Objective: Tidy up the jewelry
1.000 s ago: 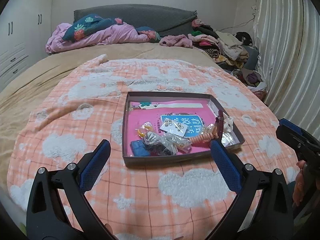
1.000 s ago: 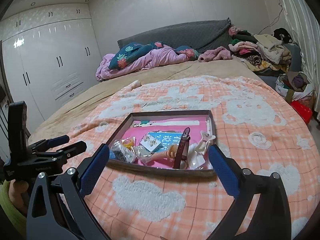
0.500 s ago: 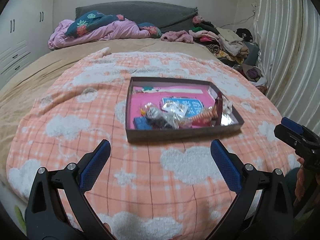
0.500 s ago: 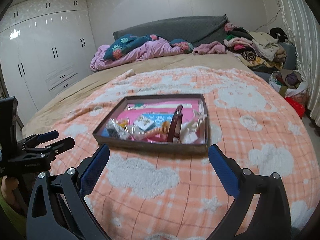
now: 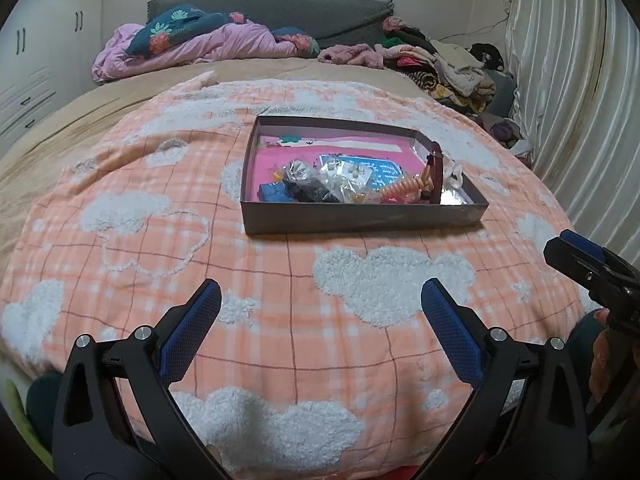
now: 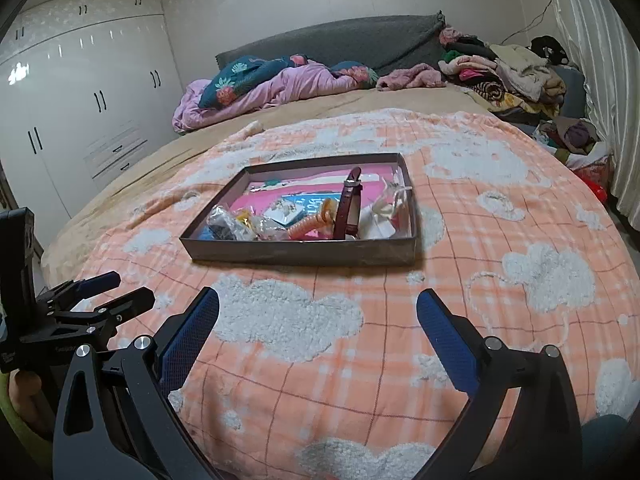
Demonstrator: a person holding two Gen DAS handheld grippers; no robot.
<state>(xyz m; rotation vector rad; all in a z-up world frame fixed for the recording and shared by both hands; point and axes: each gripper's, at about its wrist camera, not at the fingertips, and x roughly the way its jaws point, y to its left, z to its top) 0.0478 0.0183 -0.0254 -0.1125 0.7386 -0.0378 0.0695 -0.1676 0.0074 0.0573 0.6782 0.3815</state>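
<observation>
A shallow dark box with a pink lining sits on the bed, seen also in the right wrist view. It holds a dark red watch strap leaning upright, an orange coiled band, small plastic bags of jewelry, a blue card and a white piece. My left gripper is open and empty, well short of the box. My right gripper is open and empty, also short of the box.
The box rests on an orange plaid blanket with white clouds. Crumpled bedding and a grey headboard lie at the far end. A clothes pile is at the back right, curtains on the right, white wardrobes on the left.
Both grippers have pulled back and lowered away from the box, which now looks smaller and farther off. Both stay open and empty. The box contents have not moved.
</observation>
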